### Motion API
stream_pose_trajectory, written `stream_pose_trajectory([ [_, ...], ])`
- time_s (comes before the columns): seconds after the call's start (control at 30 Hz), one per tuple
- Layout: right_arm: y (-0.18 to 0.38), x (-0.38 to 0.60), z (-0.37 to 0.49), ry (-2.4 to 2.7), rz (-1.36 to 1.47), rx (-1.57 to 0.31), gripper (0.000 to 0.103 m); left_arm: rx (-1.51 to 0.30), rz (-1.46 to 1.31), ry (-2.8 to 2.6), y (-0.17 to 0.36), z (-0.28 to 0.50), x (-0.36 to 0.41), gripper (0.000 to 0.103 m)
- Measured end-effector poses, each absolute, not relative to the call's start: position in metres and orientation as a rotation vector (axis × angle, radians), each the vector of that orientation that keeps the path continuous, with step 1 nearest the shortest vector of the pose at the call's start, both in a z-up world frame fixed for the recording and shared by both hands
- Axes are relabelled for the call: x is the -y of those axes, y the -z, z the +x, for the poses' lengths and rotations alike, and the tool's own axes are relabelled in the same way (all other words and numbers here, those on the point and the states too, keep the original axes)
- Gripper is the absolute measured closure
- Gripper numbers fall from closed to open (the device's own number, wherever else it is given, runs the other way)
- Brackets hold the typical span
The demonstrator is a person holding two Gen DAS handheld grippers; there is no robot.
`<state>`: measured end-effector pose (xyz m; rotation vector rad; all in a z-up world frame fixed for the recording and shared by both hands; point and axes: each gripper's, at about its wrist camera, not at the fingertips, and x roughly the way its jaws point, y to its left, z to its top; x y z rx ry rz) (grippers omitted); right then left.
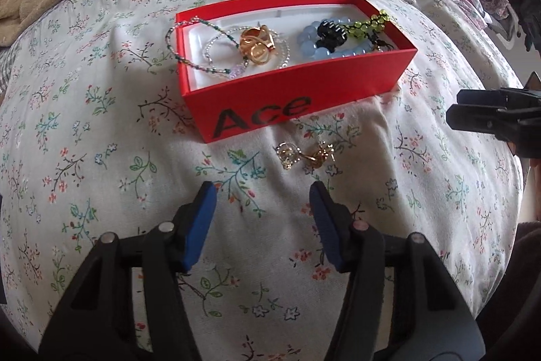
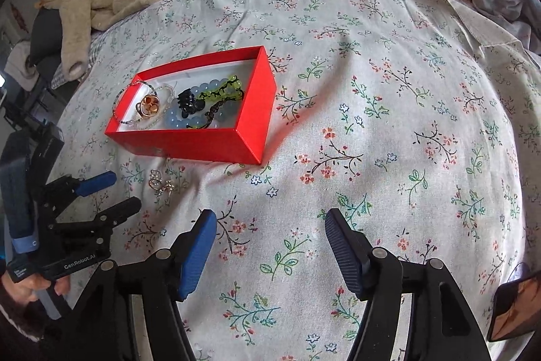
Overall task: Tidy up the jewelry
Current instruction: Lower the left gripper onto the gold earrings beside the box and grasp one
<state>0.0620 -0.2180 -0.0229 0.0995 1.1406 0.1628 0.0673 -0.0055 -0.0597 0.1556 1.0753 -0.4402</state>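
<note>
Next, left tongs, apart and empty, should be lowered over the gold rings beside the red box, pinched lightly to avoid snagging bedsheet; right tongs also apart, kept clear

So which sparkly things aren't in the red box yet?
The gold rings lying on the flowery bedspread, just in front of the red box. All the bead bracelets and the other gold piece already sit inside it.
</note>
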Motion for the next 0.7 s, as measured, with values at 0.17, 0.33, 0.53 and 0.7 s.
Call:
stream_pose_trajectory([
  [0.17, 0.03, 0.212, 0.065, -0.175, 0.108, -1.168, 0.035, -1.062, 0.2, 0.52, 0.062, 0.067, 0.023, 0.06],
  [0.33, 0.029, 0.208, 0.066, -0.192, 0.098, -1.171, 0.035, -0.981, 0.318, 0.522, 0.059, 0.061, 0.043, 0.06],
  [0.53, 0.025, 0.211, 0.066, -0.192, 0.112, -1.162, 0.035, -0.959, 0.389, 0.515, 0.063, 0.059, 0.052, 0.061],
  [0.7, 0.025, 0.217, 0.065, -0.182, 0.119, -1.161, 0.035, -0.965, 0.391, 0.508, 0.066, 0.062, 0.053, 0.068],
])
